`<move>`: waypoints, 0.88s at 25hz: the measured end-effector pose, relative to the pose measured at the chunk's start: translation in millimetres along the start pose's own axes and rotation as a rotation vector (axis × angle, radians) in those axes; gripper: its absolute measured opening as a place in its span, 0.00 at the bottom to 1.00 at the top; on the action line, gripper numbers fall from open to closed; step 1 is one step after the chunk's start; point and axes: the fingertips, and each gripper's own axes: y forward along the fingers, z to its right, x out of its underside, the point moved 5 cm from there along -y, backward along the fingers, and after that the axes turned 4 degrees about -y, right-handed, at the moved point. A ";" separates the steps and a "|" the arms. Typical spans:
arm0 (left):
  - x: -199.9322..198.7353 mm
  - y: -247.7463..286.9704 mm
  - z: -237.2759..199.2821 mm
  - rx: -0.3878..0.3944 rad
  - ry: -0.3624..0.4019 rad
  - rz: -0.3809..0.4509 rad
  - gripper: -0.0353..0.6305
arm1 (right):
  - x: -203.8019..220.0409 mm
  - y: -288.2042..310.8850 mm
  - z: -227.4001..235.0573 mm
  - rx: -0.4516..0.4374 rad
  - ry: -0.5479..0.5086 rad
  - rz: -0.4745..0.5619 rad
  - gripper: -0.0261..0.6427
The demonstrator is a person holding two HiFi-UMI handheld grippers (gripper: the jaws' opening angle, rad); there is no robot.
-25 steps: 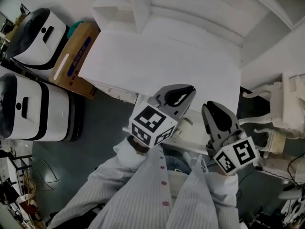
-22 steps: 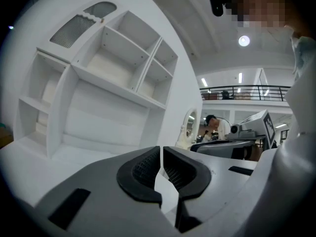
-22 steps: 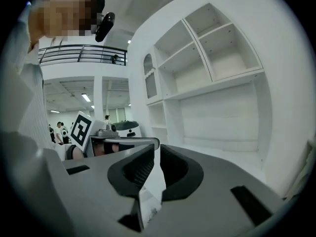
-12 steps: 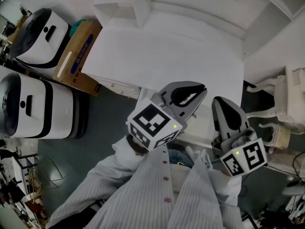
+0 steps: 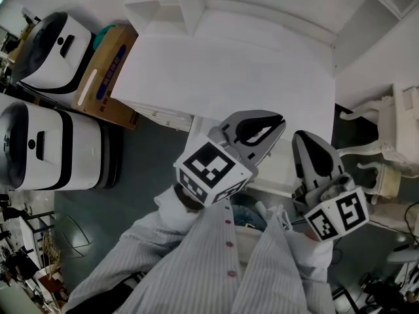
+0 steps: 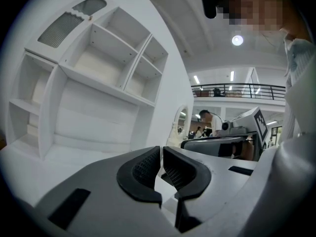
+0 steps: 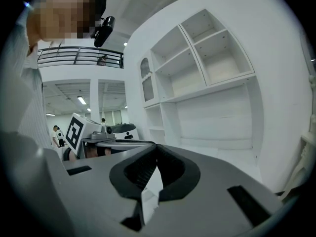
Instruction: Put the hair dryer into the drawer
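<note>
Low in the head view, the left gripper (image 5: 278, 123) and right gripper (image 5: 304, 142) are held closed on nothing at the white desk's (image 5: 229, 64) near edge; no hair dryer is shown anywhere, so it should be found before jaws are opened.

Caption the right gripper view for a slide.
Right claw shut and empty, facing a white desk under open shelves.

Open lab hall holding a staged room set: white counter (image 5: 229, 70) with shelves (image 6: 103, 68), white machines (image 5: 49, 152) and a box (image 5: 105, 77) on the floor (image 5: 144, 175), mezzanine railing (image 6: 242, 89), strip ceiling lights (image 6: 196, 79).
</note>
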 end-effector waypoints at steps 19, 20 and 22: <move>2.7 11.9 1.5 -0.012 0.000 -0.011 0.09 | 10.8 -2.6 14.4 -0.001 0.021 -0.008 0.06; 2.4 12.1 1.0 -0.012 -0.001 -0.010 0.09 | 10.6 -1.8 14.5 -0.004 0.021 -0.007 0.06; 1.9 12.8 -0.5 -0.008 -0.006 -0.009 0.09 | 9.6 0.0 14.5 -0.010 0.019 -0.004 0.06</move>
